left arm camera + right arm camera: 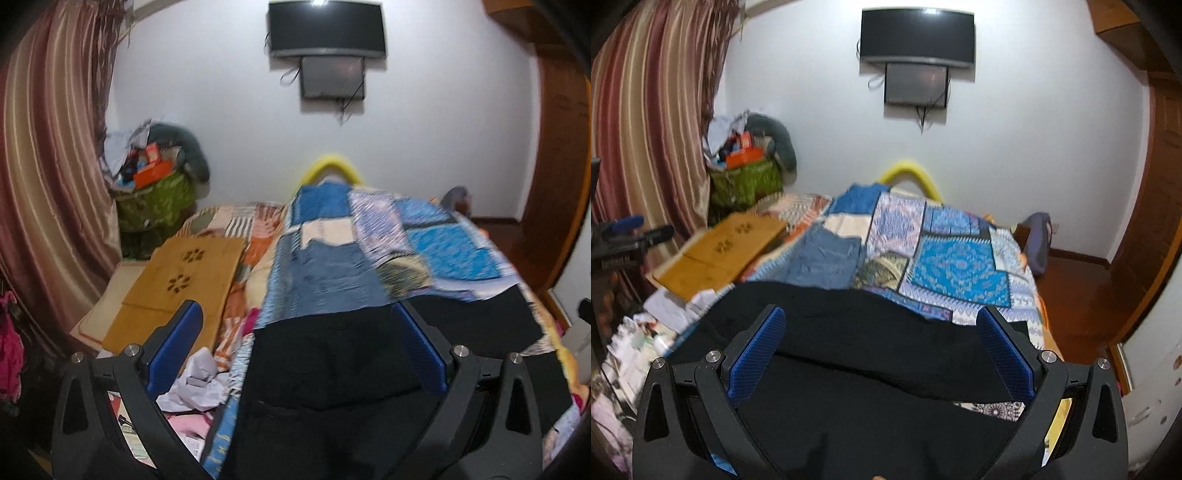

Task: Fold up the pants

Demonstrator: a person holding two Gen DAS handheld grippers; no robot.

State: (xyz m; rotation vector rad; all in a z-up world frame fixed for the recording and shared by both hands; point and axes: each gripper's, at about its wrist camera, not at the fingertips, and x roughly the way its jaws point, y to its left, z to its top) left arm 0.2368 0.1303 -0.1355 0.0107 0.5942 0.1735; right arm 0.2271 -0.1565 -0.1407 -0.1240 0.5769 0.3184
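Both tools wide open over black pants.

Dim indoor light, motion blur, fisheye edges bent and vignetted

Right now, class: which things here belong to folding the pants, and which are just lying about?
Job in hand:
black pants
left claw
right claw
patchwork bedspread

Lying about:
wooden lap tray
wall screens
green basket
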